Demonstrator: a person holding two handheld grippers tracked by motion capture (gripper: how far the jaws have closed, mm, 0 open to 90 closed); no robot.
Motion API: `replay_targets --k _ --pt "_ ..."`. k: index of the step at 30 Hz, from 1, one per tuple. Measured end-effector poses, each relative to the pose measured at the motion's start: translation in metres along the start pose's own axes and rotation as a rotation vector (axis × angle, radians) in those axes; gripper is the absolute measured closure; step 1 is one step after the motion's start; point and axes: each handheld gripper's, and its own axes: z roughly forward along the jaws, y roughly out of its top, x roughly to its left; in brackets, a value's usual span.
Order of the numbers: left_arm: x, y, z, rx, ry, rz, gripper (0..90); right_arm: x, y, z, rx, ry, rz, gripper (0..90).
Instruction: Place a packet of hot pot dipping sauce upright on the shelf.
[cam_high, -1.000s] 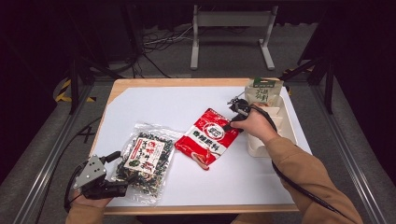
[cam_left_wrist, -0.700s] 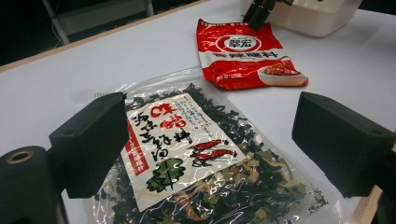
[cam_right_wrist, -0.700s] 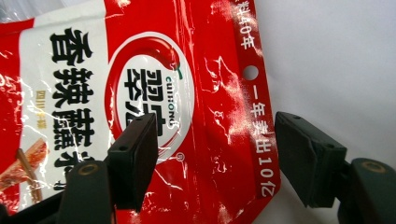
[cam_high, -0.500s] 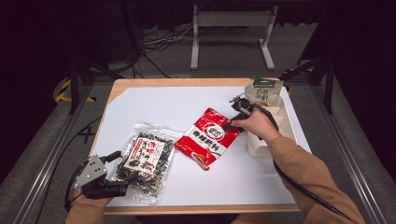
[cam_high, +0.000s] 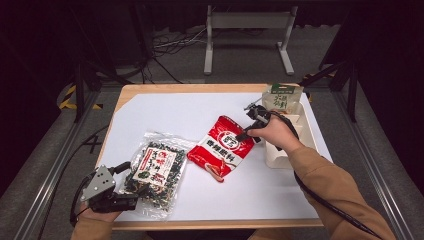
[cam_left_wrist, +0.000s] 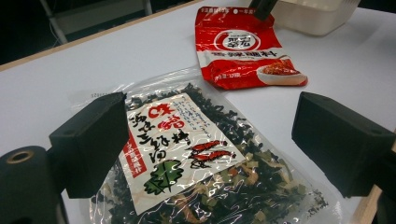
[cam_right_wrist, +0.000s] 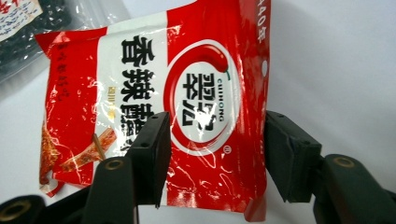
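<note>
A red sauce packet (cam_high: 222, 147) lies flat mid-table. My right gripper (cam_high: 248, 131) is at its far right end. In the right gripper view its jaws have just been closing; they straddle the red packet (cam_right_wrist: 205, 107), the right pad (cam_right_wrist: 289, 154) just off the packet's edge and the left pad (cam_right_wrist: 152, 154) over its printed face. The gripper (cam_right_wrist: 217, 158) is open, with no squeeze visible. A clear bag of dried seaweed (cam_high: 155, 170) lies at the near left. My left gripper (cam_high: 127, 201) rests at its near edge, open, with the seaweed bag (cam_left_wrist: 196, 158) beneath the wide jaws.
A white tray (cam_high: 306, 131) stands along the table's right edge, with a green and white packet (cam_high: 282, 97) upright at its far end. White sheet (cam_high: 180, 112) covers the wooden table. A metal frame and cables lie on the floor beyond.
The right hand has shifted very slightly at the red packet's far end. The left gripper and both packets lie as before.
</note>
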Motion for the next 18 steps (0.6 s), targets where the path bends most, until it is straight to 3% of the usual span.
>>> replay_targets --k 4,12,16,18 --pt "0.001 0.000 0.000 0.001 0.000 -0.001 11.5 0.002 0.001 0.003 0.001 0.046 0.005 48.1" --pt "0.000 0.000 0.000 0.000 -0.001 -0.002 11.5 0.010 0.002 0.007 0.023 0.077 -0.020 51.6" --pt "0.000 0.000 0.000 0.001 -0.001 0.000 11.5 0.015 0.002 0.014 0.044 0.095 -0.021 58.1" --pt "0.000 0.000 0.000 0.000 -0.002 -0.001 11.5 0.016 0.002 0.017 0.056 0.076 -0.042 64.9"
